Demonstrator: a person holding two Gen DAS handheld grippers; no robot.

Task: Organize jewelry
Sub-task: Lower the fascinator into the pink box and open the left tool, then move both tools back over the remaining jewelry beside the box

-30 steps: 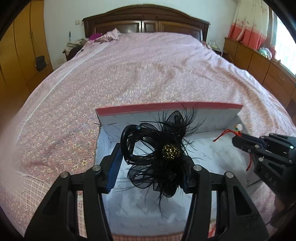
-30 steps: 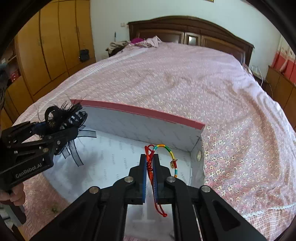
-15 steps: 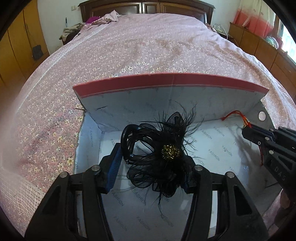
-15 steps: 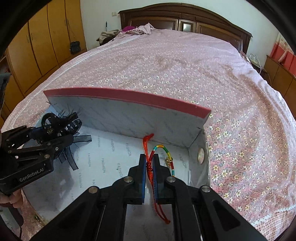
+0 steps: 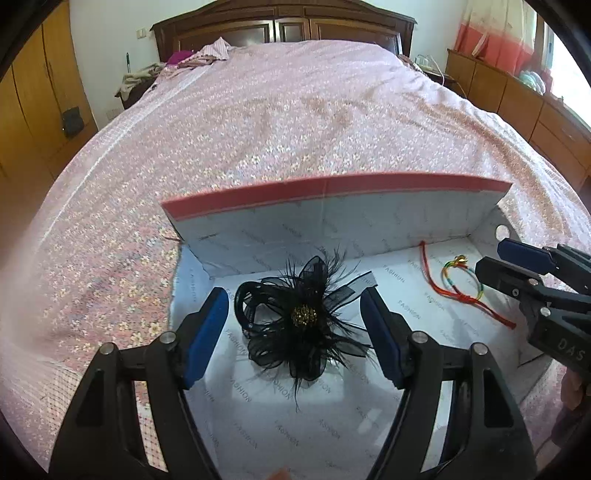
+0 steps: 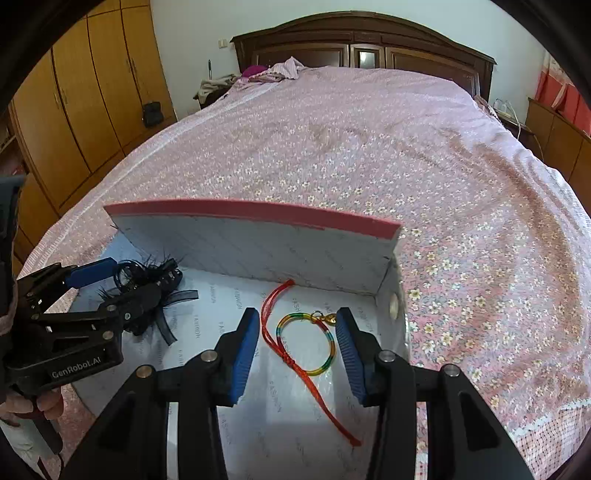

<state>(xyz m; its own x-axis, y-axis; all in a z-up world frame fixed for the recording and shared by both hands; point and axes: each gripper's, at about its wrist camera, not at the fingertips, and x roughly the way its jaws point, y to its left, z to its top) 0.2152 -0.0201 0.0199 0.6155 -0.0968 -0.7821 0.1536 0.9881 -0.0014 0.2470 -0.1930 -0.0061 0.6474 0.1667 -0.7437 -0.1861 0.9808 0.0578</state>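
A black feather hair flower [image 5: 301, 325] with a gold bead centre lies on the floor of a white box with a red-edged wall [image 5: 332, 188]. My left gripper [image 5: 295, 325] is open, its blue pads either side of the flower without touching it. A rainbow cord bracelet [image 6: 308, 345] with a red string lies on the box floor at the right. My right gripper [image 6: 295, 347] is open around it. The bracelet also shows in the left wrist view [image 5: 461, 280], the flower in the right wrist view [image 6: 147, 277].
The box [image 6: 258, 221] stands on a bed with a pink flowered cover [image 6: 369, 147]. A dark wooden headboard [image 5: 280, 22] is at the far end. Wooden wardrobes [image 6: 74, 110] stand at the left, low cabinets [image 5: 517, 96] at the right.
Both grippers have opened. The black flower and the bracelet have been let go and now lie on the box floor.
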